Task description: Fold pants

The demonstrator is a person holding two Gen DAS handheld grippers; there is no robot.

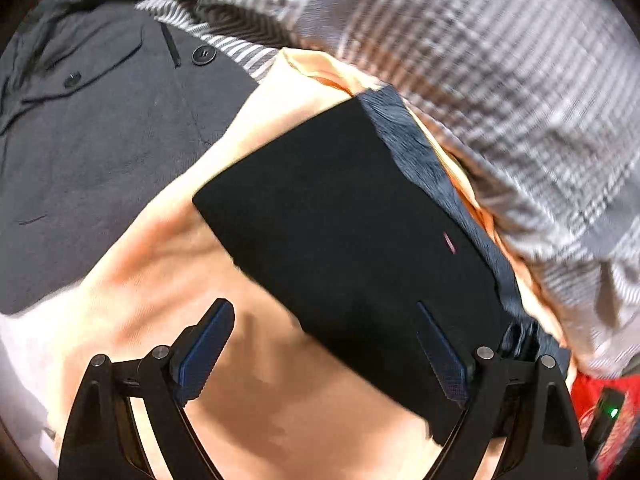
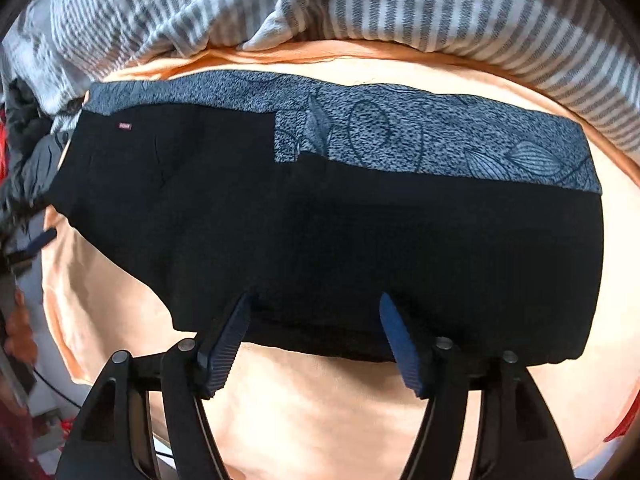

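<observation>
The black pants (image 2: 320,232) lie folded in a flat rectangle on a peach cloth (image 2: 320,412), with a grey leaf-patterned band (image 2: 400,136) along the far edge. My right gripper (image 2: 316,300) is open, its fingertips touching the near edge of the fold. In the left wrist view the same pants (image 1: 340,232) run diagonally. My left gripper (image 1: 324,308) is open wide, one finger over the peach cloth (image 1: 160,280), the other over the black fabric. The left gripper's tip (image 2: 44,238) shows at the left end of the pants in the right wrist view.
A grey-and-white striped garment (image 2: 400,4) is bunched behind the pants; it also shows in the left wrist view (image 1: 480,80). A dark grey buttoned garment (image 1: 100,140) lies to the left. Red items (image 1: 600,408) sit at the lower right edge.
</observation>
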